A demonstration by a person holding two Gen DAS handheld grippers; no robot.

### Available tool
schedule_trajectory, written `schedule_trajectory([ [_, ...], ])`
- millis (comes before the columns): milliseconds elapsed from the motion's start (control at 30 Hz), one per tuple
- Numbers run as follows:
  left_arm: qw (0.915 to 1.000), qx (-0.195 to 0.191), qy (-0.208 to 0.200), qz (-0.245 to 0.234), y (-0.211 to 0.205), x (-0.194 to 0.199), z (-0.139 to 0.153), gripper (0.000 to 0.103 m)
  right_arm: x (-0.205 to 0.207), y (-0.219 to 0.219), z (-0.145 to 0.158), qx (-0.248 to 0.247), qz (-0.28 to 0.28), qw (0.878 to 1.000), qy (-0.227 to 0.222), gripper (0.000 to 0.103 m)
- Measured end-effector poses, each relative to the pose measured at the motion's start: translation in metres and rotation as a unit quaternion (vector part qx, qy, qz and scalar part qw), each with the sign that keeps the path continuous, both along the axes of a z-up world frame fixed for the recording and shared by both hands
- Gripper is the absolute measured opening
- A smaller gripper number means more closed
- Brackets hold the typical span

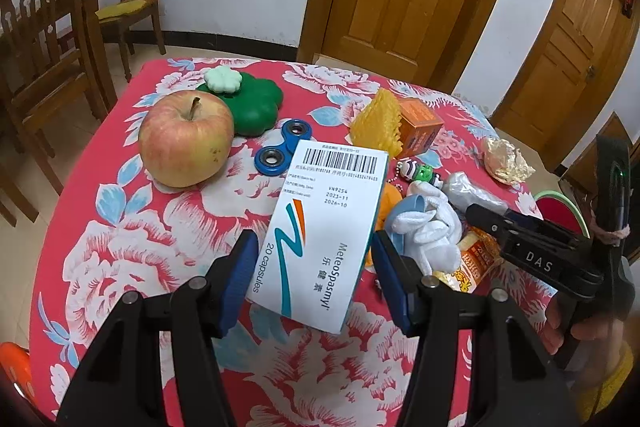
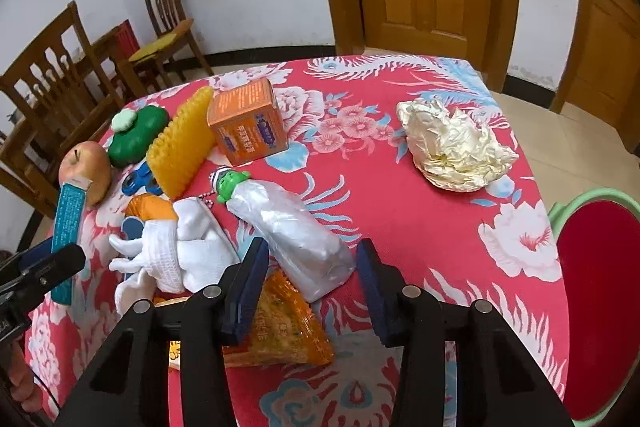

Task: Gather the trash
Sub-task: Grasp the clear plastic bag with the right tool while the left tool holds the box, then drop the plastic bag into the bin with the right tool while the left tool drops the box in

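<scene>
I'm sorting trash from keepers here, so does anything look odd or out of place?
A whole apple sits beside the toys. A crumpled paper wad lies alone by the table's far edge. The medicine box hangs tilted between the left tongs.

Left gripper [image 1: 314, 267] clamps a white medicine box [image 1: 320, 231]; apple [image 1: 186, 139] at ten o'clock, crumpled wrapper [image 1: 506, 161] at two

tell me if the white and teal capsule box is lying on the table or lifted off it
Lifted. The white and teal capsule box sits between the left gripper fingers, and the right wrist view shows it raised above the red floral tablecloth.
</scene>
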State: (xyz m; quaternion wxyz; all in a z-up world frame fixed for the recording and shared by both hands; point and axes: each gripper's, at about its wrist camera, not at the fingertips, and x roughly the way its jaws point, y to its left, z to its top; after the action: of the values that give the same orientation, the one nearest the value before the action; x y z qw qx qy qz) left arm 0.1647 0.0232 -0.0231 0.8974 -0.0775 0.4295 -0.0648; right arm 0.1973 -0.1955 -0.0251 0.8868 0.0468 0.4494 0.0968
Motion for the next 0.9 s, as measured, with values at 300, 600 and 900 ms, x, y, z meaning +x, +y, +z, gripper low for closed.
schedule_trajectory([
  [300,1.0,-0.001,-0.006,-0.002,-0.004,-0.006,0.005,0.059,-0.019,-0.016,0.017,0.024,-0.021,0.999,-0.029,0.042],
  [600,0.9996,-0.005,-0.016,-0.022,-0.021,-0.018,0.019,0.059,-0.058,-0.041,0.041,0.06,-0.053,0.995,-0.052,0.042],
  [900,0.998,-0.008,-0.023,-0.058,-0.049,-0.032,0.032,0.059,-0.103,-0.079,0.06,0.075,-0.104,0.989,-0.072,0.042],
])
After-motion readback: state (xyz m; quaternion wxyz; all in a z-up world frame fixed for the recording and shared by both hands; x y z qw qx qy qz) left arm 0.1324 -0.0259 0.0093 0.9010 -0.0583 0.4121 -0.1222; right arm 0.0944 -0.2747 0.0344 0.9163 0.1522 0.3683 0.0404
